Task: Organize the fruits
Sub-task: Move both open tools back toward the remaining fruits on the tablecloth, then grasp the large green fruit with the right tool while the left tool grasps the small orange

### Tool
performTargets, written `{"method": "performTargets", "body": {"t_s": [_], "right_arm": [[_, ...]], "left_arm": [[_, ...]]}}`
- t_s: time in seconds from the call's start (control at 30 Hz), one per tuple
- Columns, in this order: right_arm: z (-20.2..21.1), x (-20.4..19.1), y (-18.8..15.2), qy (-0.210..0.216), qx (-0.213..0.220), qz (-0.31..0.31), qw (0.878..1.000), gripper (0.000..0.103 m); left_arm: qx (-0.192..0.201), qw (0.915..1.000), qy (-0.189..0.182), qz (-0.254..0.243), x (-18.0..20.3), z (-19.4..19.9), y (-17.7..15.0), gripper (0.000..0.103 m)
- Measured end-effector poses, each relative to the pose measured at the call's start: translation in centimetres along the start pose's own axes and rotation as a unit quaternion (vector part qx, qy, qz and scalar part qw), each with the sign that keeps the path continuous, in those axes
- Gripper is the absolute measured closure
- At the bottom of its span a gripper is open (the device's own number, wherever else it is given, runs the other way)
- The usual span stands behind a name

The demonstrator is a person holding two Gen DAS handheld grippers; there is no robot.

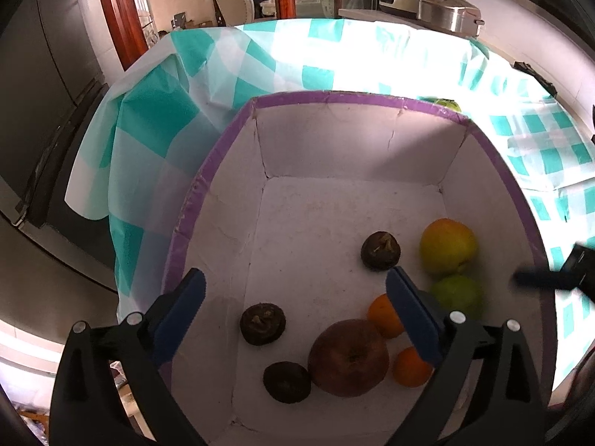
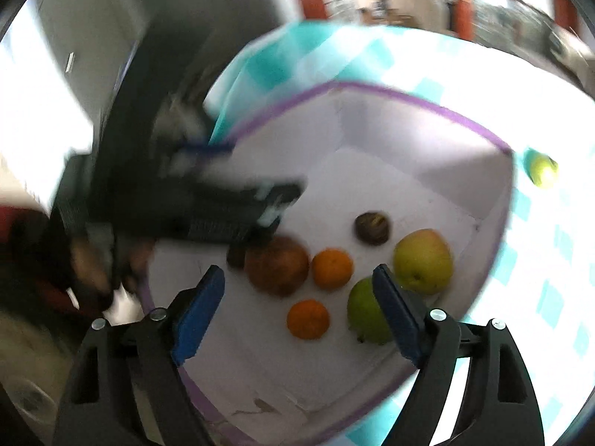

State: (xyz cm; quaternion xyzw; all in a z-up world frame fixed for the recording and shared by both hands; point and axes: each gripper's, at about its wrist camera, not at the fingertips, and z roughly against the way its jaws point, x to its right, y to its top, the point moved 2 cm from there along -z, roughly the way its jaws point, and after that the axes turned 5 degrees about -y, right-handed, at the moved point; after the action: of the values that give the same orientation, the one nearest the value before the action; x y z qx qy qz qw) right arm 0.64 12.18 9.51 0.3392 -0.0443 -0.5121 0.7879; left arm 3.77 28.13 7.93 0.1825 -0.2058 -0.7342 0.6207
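Two claws hover over your white box (image 1: 230, 200) with its purple rim: your left claw (image 1: 295, 290) and your right claw (image 2: 297, 290) are both spread wide and hold nothing. Inside lie a reddish-brown apple (image 1: 347, 356), two oranges (image 2: 332, 268), a yellow-green apple (image 1: 448, 245), a green apple (image 2: 366, 312) and three dark brown fruits (image 1: 380, 251). One more green fruit (image 2: 543, 170) sits outside on the checked worktop cloth (image 1: 160, 119), just beyond the box's far corner.

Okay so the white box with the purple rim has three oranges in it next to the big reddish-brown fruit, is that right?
Not quite: the left wrist view shows two oranges, not three. They lie in the white box beside the big reddish-brown fruit, as you said.
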Motion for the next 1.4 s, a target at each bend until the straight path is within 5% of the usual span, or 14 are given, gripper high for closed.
{"method": "performTargets", "body": {"t_s": [0.17,0.2,0.37,0.5,0.7,1.0,1.13,1.27,1.4], "right_arm": [[1.4,6.4,0.8,0.016,0.044,-0.100,0.994,0.020],[1.3,7.2,0.9,-0.013,0.041,-0.099,0.994,0.015],[1.4,13.9,1.9,0.010,0.044,-0.194,0.980,0.016],[0.5,20.2,3.3,-0.077,0.032,-0.180,0.980,0.016],[-5.8,29.3,6.6,-0.150,-0.004,-0.192,0.970,0.016],[-15.6,33.2,12.5,-0.213,-0.033,-0.084,0.973,0.019],[-15.2,33.2,11.9,-0.199,-0.020,-0.056,0.978,0.038],[-11.4,35.3,7.7,-0.186,0.013,-0.100,0.977,0.037],[-7.4,37.4,3.5,-0.181,0.027,-0.145,0.972,0.037]], "left_arm": [[-0.015,0.9995,0.005,0.027,-0.6,-0.7,0.0,0.002],[-0.017,0.9994,0.006,0.029,-0.6,-0.8,0.1,0.002],[-0.058,0.9960,-0.023,0.063,-1.5,-2.1,0.5,0.002],[-0.078,0.9908,-0.017,0.110,-1.7,-2.4,2.5,0.002],[-0.015,0.9884,-0.038,0.146,2.8,-2.8,10.8,0.002],[-0.028,0.9868,-0.096,0.128,13.2,-9.0,19.8,0.002],[-0.067,0.9847,-0.084,0.137,15.4,-12.4,21.3,0.002],[-0.096,0.9820,-0.062,0.150,16.8,-16.1,23.2,0.002],[-0.102,0.9869,0.010,0.124,18.7,-20.6,25.3,0.002]]}}
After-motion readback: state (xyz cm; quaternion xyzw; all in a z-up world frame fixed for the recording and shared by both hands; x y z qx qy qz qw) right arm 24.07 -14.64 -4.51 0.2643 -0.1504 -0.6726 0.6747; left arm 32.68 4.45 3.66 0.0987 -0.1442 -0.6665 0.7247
